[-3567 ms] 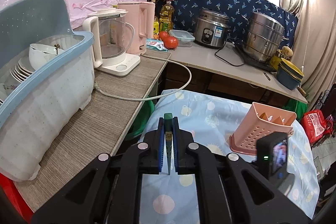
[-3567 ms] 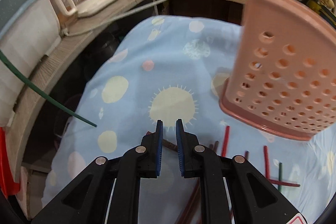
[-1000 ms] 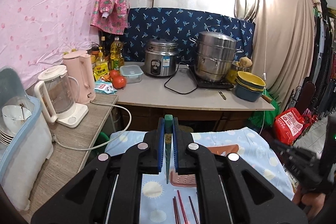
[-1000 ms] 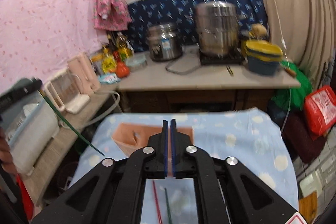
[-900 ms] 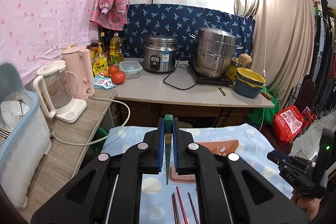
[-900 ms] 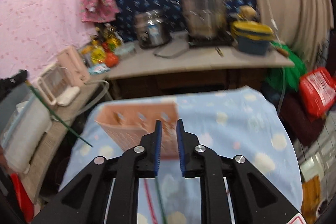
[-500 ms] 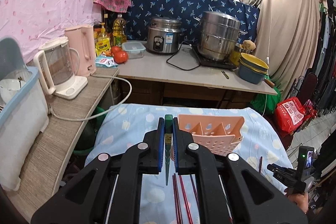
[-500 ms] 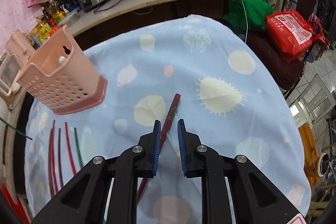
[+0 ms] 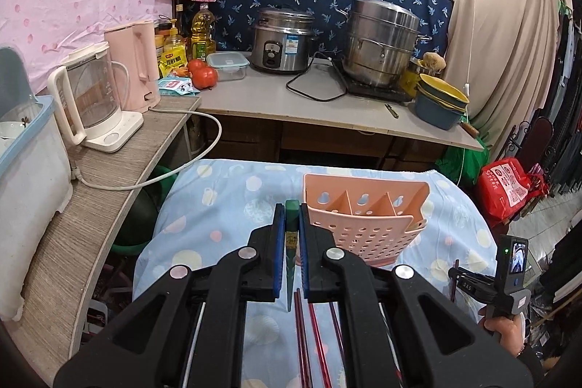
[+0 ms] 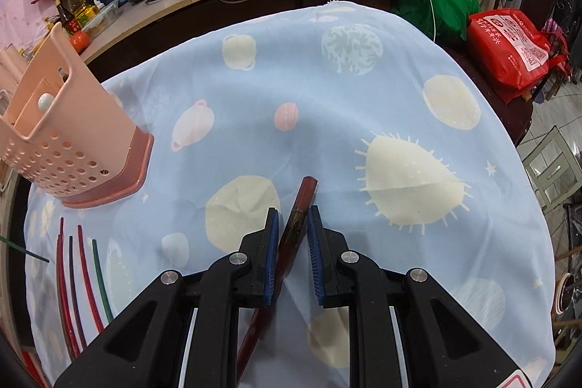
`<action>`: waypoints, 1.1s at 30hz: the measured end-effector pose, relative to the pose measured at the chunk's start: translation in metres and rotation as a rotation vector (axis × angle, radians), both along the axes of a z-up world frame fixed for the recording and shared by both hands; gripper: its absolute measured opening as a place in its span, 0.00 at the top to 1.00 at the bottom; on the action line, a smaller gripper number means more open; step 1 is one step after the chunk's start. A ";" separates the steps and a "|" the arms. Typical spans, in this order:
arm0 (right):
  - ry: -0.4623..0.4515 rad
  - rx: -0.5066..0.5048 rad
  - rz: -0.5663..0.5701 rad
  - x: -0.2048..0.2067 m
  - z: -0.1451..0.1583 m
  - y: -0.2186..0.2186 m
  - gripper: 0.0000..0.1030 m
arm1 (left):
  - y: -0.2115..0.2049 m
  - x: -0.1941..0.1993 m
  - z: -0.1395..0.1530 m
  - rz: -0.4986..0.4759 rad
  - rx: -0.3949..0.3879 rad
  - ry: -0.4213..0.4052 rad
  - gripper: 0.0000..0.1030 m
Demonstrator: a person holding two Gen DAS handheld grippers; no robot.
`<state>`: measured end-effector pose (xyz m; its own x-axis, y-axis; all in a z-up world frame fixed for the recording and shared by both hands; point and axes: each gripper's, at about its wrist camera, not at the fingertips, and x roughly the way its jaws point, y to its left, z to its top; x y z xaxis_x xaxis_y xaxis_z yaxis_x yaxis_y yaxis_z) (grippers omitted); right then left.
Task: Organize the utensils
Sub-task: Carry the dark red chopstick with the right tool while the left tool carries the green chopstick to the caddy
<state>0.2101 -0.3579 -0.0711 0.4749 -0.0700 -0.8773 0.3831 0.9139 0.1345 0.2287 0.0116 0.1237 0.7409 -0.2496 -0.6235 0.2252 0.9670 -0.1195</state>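
My left gripper [image 9: 291, 217] is shut on a green chopstick [image 9: 290, 246], held above the blue cloth just left of the pink perforated utensil holder [image 9: 363, 224]. Several red chopsticks [image 9: 316, 344] lie on the cloth below it. In the right wrist view my right gripper [image 10: 293, 224] is open, its jaws on either side of a dark red chopstick [image 10: 300, 206] lying on the cloth. The holder [image 10: 62, 133] stands at far left there, with several red chopsticks and a green one [image 10: 83, 271] lying below it.
A counter [image 9: 291, 104] at the back carries a rice cooker [image 9: 282, 40], a steel steamer pot [image 9: 382, 40] and stacked bowls [image 9: 440, 100]. A kettle [image 9: 91, 97] and a dish rack [image 9: 22, 148] stand on the left shelf. A red bag [image 10: 509, 50] lies right of the table.
My right gripper swung down from facing the room to the cloth and now straddles the dark red chopstick. My left gripper moved nearer the holder, still gripping the green chopstick.
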 end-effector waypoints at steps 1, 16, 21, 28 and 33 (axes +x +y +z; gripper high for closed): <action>-0.004 0.004 0.000 0.000 0.001 0.000 0.87 | 0.000 0.000 0.000 -0.001 0.000 0.002 0.93; -0.440 0.015 0.132 -0.020 0.190 0.052 0.93 | -0.001 -0.012 0.032 -0.015 -0.017 -0.067 0.93; -0.572 0.011 0.192 -0.007 0.254 0.070 0.93 | -0.005 -0.007 0.067 -0.022 -0.023 -0.138 0.93; -0.671 -0.035 0.263 0.018 0.308 0.097 0.93 | -0.014 0.007 0.120 -0.035 -0.045 -0.246 0.93; -0.673 -0.056 0.284 0.043 0.309 0.115 0.93 | -0.027 0.025 0.133 -0.050 -0.065 -0.275 0.93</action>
